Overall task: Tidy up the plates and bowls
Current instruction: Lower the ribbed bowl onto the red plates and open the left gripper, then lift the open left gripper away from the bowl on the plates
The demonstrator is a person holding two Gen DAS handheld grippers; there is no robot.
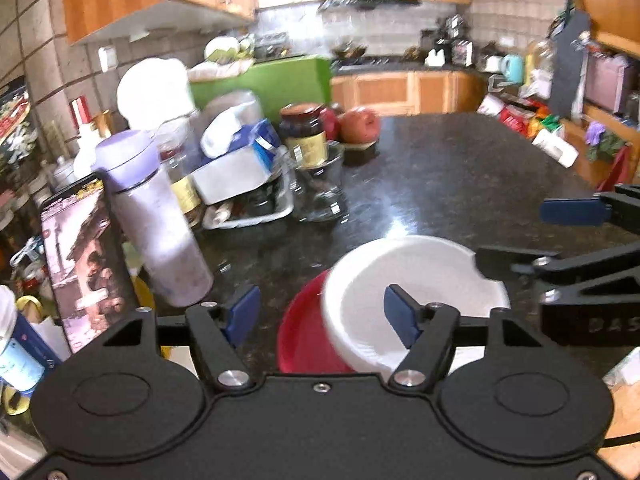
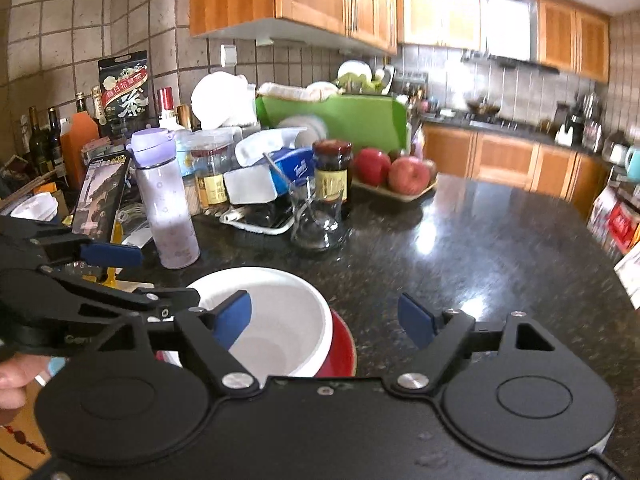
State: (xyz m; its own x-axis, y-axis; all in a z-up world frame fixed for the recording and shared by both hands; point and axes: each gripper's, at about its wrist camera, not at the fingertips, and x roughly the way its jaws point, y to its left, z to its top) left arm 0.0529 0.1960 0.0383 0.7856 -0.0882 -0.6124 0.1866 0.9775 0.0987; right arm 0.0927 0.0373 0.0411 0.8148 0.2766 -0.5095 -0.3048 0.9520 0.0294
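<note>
A white bowl (image 2: 276,320) sat inside a red bowl (image 2: 342,350) on the dark speckled stone surface (image 2: 480,248), the pair close to the near edge. In the right wrist view the stack lay at about 7 o'clock from the frame's centre; in the left wrist view it lay at about 5 o'clock.

The left hand-held gripper (image 1: 320,312) was released, its blue pads spread wide; one pad overlapped the white bowl's rim in the picture, without pressing on it, and the other stood over bare stone. The right hand-held gripper (image 2: 326,318) was likewise released, its left pad seen against the white bowl's inside, its right pad over the bare surface. Nothing was grasped by either. Each gripper showed in the other's view, at 3 o'clock from the left and at 9 o'clock from the right.

Beyond the bowls, at 11 o'clock, stood a lilac water bottle (image 2: 164,200), a clear glass carafe (image 2: 318,220) and a dark jar with a yellow label (image 2: 332,170). Red apples (image 2: 390,172) lay on a tray at 12 o'clock.
</note>
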